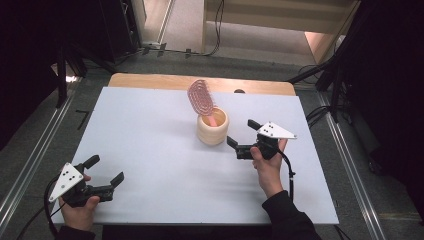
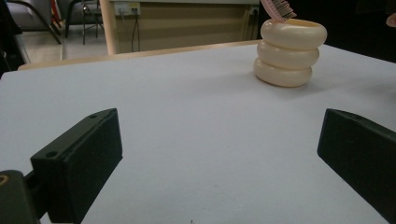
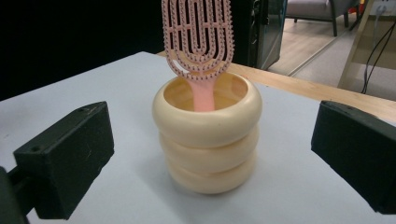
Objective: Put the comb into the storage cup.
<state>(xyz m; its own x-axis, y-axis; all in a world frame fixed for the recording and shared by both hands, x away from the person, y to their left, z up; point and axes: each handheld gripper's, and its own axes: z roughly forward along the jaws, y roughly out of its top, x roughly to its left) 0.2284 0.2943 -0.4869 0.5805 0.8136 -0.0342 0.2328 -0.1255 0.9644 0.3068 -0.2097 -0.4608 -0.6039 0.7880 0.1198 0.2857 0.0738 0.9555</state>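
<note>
White sheeting covers the table (image 1: 150, 150), with a bare wooden strip seen along its far edge; dark floor and cabling surround it.

High view: a cream ribbed cup (image 1: 212, 128) is seen standing upright just right of the table's centre. A pink brush (image 1: 202, 98) is seen standing in it, handle down, head leaning up and to the far left. The right gripper (image 1: 240, 136) is held just right of the cup, jaws spread wide and pointed at it, apart from it, with nothing between them. The left gripper (image 1: 105, 170) is held near the front left corner, well apart from the cup, jaws also spread wide and empty.

Left gripper view: both black jaws are seen wide apart over bare sheeting. The cup (image 2: 289, 52) is seen far off at upper right, with a bit of the brush (image 2: 278, 9) above its rim.

Right gripper view: the jaws are seen fully apart, one on either side of the frame. The cup (image 3: 208, 140) is seen near, centred between them but beyond their tips and untouched. The brush (image 3: 199, 37) is seen rising from the cup, its handle resting inside.
</note>
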